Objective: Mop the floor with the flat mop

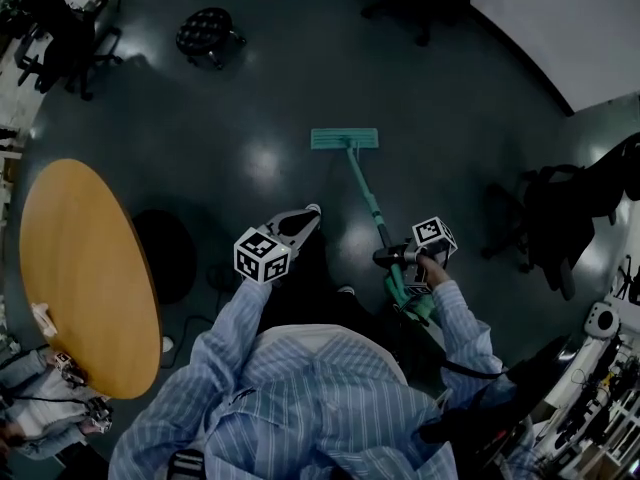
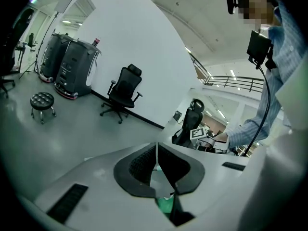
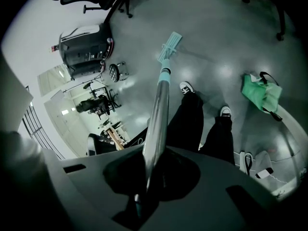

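Although the right gripper (image 1: 386,257) is clamped on the flat mop (image 1: 345,139) handle, head flat on the floor (image 1: 260,88) right of the round wooden table (image 1: 80,268), the left gripper (image 1: 306,215) is closed and empty. No wet streaks show, so most of the mopping seems left.

Grey floor (image 1: 262,88) — round wooden table (image 1: 80,268)

Shiny metal mop handle (image 3: 159,105); glossy floor (image 1: 270,108); smooth wood table (image 1: 80,268).

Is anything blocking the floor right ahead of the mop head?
Nothing visible. The floor around the mop head is bare; the stool stands well off to the left. The right gripper holds the handle.
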`<state>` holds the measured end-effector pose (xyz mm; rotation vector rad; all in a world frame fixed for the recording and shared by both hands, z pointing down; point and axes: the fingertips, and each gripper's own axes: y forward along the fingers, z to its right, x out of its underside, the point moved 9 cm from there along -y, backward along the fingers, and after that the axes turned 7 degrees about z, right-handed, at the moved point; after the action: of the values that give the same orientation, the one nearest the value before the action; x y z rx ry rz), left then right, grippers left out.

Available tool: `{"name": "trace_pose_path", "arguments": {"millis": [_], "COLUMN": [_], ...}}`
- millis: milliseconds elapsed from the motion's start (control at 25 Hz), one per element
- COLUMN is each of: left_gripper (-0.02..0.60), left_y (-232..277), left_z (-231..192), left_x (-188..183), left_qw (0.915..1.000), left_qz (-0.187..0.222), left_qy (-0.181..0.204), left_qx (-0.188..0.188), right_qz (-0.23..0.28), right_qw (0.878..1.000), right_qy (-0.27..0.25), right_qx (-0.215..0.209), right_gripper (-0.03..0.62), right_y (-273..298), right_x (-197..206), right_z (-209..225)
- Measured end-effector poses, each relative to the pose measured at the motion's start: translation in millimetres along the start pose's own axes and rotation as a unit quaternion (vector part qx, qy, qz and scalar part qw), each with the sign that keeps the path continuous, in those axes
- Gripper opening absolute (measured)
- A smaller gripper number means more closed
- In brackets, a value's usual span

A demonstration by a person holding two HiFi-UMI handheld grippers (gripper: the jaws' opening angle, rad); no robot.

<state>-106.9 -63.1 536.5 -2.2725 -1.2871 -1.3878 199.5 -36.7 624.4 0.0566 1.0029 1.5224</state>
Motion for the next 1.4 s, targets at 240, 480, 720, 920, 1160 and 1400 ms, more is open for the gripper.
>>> {"name": "trace_pose_path", "arguments": {"millis": [240,480,720,920,1160,1400], "left_gripper": [0.015,0.015,0.015,0.015,0.015,0.015], "left_y": [15,22,25,29,25,23], "left_z": [-48,-95,-129,-154,-187,-212], "left_x": [-30,-56,-61,-65,-66,-58], "left_qw": [1.0000,0.9999,0.9996,0.9992,0.9981,0.9961], "left_qz": [-0.002,-0.010,-0.013,-0.017,-0.020,-0.014], "left_qy": [-0.004,-0.013,-0.025,-0.034,-0.047,-0.059], "left_qx": [0.001,0.000,-0.005,-0.010,-0.032,-0.064], "right_qz": [0.001,0.022,0.033,0.043,0.058,0.074], "right_qw": [1.000,1.000,0.999,0.999,0.998,0.995], "right_qy": [-0.009,-0.008,-0.018,-0.023,-0.024,-0.047], "right_qx": [0.014,0.012,0.014,0.016,0.017,0.041], "right_gripper": [0.054,0.054,0.054,0.054,0.052,0.051], "right_y": [22,41,63,79,100,119], "right_x": [-71,-142,-214,-276,-340,-401], "right_z": [-65,-144,-205,-251,-299,-333]}}
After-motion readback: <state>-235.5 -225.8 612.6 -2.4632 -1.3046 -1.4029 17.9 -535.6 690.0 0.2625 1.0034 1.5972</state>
